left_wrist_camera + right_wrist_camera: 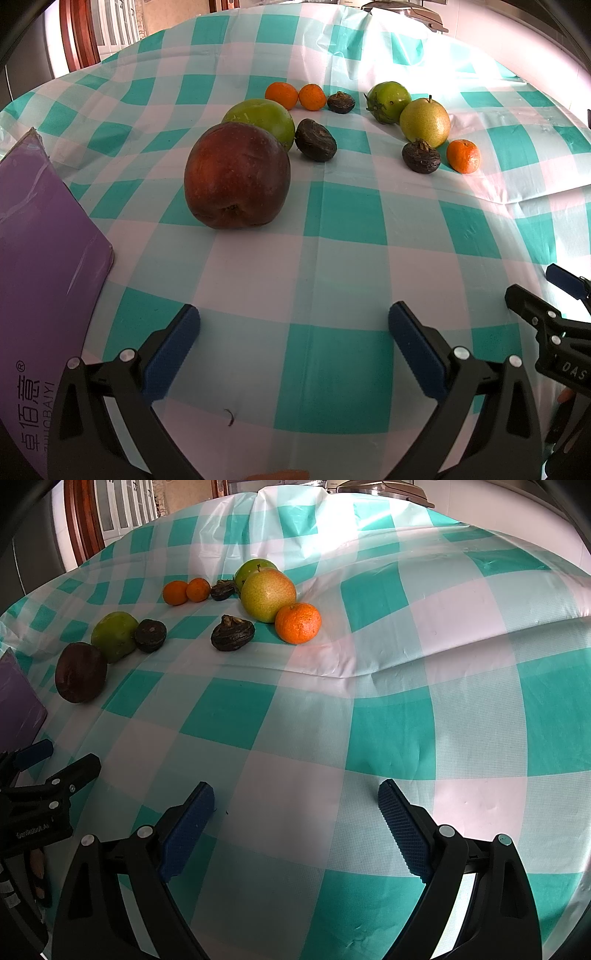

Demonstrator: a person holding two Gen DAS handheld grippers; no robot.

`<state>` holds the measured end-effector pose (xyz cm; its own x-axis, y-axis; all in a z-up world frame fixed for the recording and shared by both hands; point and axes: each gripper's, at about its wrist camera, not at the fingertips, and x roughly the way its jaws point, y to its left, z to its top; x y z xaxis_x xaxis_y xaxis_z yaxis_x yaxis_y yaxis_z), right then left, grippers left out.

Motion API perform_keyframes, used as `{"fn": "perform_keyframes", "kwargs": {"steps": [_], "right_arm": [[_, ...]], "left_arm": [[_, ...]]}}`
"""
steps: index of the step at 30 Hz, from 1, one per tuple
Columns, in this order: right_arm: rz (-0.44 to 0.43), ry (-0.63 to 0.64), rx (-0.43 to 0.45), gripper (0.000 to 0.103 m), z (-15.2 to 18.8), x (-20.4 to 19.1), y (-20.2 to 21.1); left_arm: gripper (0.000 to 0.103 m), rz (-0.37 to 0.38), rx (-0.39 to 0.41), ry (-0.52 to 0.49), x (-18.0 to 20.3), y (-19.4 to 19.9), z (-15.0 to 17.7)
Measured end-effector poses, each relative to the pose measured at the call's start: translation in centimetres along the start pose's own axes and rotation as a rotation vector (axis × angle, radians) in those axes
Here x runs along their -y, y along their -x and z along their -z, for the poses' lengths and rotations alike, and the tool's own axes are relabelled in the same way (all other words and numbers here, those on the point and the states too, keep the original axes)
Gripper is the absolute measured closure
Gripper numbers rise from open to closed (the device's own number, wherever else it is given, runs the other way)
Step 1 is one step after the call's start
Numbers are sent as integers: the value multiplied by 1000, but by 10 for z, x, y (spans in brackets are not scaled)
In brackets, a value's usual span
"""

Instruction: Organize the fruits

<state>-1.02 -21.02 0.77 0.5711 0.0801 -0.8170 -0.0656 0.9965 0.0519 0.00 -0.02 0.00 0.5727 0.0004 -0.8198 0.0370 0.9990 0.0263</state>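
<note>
A dark red apple [237, 175] [81, 672] lies on the checked cloth, with a green fruit [262, 118] [115, 636] and a dark brown fruit [316, 139] [150, 635] just behind it. Further back sit two small oranges [297, 96] [186, 590], another brown fruit [340, 102], a green tomato-like fruit [388, 100], a yellow-green pear [424, 122] [268, 595], a third brown fruit [421, 156] [232, 632] and an orange [463, 156] [298, 623]. My left gripper [293, 350] is open, short of the apple. My right gripper [297, 823] is open over bare cloth.
A purple box [40, 288] [18, 705] with printed characters lies at the left edge. The teal-and-white tablecloth [332, 229] is wrinkled to the right. A metal pot lid [402, 9] stands at the far edge. Wooden furniture [79, 33] is behind the table.
</note>
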Motion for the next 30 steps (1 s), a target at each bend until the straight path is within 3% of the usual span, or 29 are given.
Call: {"fn": "perform_keyframes", "kwargs": {"steps": [30], "right_arm": [[3, -1, 0, 15, -2, -2, -3]], "left_arm": [[1, 0, 0, 0, 0, 0, 0]]}}
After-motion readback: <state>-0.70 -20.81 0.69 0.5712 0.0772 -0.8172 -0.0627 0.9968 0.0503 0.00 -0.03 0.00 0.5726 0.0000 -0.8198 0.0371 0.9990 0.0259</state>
